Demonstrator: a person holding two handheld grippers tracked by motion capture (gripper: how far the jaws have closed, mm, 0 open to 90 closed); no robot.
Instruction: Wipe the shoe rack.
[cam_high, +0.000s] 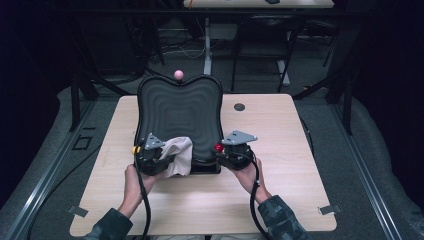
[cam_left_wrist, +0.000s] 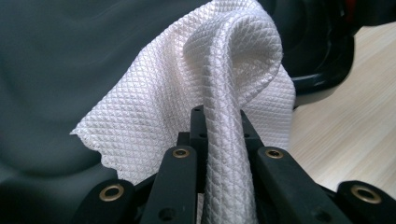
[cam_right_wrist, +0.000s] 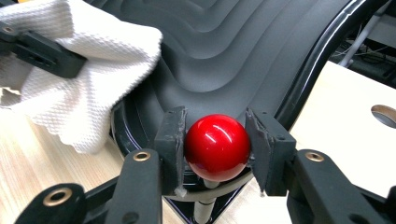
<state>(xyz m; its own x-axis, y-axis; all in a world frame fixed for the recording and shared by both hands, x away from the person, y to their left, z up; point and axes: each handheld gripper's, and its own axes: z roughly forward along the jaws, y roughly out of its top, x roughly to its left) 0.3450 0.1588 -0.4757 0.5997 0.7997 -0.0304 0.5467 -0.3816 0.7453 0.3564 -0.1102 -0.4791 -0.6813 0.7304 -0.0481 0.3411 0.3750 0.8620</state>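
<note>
The white waffle-weave cloth (cam_left_wrist: 219, 70) sits at the near left corner of the dark ridged tray (cam_high: 180, 107), draped partly over its black rim and partly on the contoured surface. You have a fold of it pinched in the left gripper (cam_high: 152, 156), whose jaws are closed tight on the fabric; in the left gripper view the cloth rises between them and flops over to the side. The step in hand appears to be wiping the tray while steadying it.

Your right gripper (cam_right_wrist: 217, 142) is clamped on the red ball knob (cam_right_wrist: 217, 147) at the tray's near right corner, pads pressing both sides of the ball. A matching pink knob (cam_high: 178, 74) stands at the far edge and a yellow one (cam_high: 135, 149) at the near left.

The next move, in my judgement, calls for dragging the cloth across the ridges with light downward pressure, keeping the right grip firm so the tray does not slide on the wooden table (cam_high: 280, 150).

Both forearms enter from the near edge, hands level and low, grippers pointing forward toward the tray.
</note>
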